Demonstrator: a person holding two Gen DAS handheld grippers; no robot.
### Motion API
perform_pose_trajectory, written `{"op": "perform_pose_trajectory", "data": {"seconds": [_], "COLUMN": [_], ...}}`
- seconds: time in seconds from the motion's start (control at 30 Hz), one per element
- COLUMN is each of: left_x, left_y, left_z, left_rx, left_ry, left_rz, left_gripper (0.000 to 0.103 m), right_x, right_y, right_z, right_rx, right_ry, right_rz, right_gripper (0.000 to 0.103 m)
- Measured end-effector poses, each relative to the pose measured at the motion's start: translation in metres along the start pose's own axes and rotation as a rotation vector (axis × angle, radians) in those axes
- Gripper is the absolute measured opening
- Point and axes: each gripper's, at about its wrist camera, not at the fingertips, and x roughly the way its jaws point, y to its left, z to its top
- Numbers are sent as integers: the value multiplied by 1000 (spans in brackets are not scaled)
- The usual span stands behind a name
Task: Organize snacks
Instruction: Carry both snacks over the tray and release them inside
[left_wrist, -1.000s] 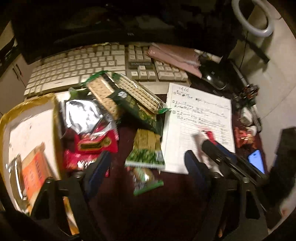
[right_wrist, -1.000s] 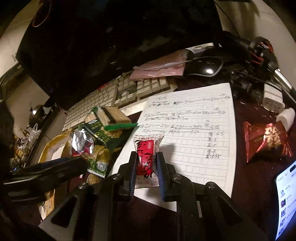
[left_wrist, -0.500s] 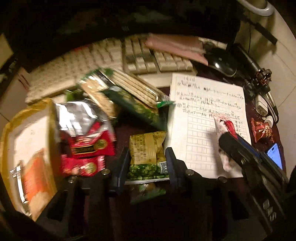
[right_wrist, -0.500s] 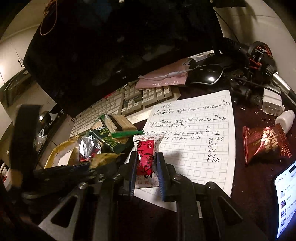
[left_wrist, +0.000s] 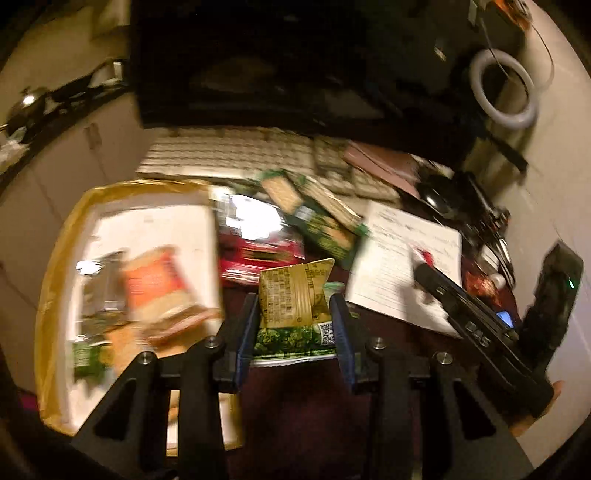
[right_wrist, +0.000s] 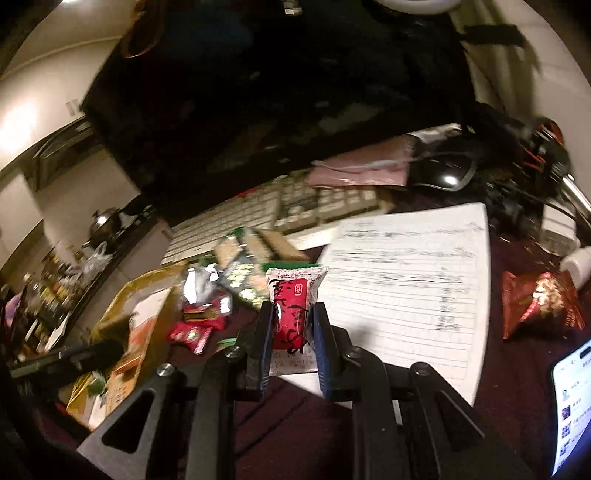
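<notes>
My left gripper is shut on a gold and green snack packet and holds it up above the dark red desk, to the right of a gold-rimmed box with several snacks in it. My right gripper is shut on a red and white snack packet, lifted over the near left corner of a lined paper sheet. A pile of snacks lies between the box and the paper; it also shows in the right wrist view.
A keyboard and a dark monitor stand behind the pile. A mouse and a pink pouch lie at the back right. A red snack bag and a phone lie right of the paper.
My left gripper closed on the gold and green packet and lifted it toward the box. My right gripper rose with the red and white packet and moved left.
</notes>
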Motion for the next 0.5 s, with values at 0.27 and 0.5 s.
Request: {"op": "perform_pose_trajectory", "data": {"seconds": [0.27,0.5], "left_x": [-20,-24], "left_y": [56,88], "left_z": [-5,-9], "left_rx": [-99,-163], "left_ry": [-73,-92], "left_rz": [102,132], "left_gripper": [40,40], "right_x": [7,32], "right_y": [66,120], "right_z": [-4,-11], "right_rx": [-92,-187], "right_ry": [45,125], "right_rz": [156,224], "right_gripper": [19,19]}}
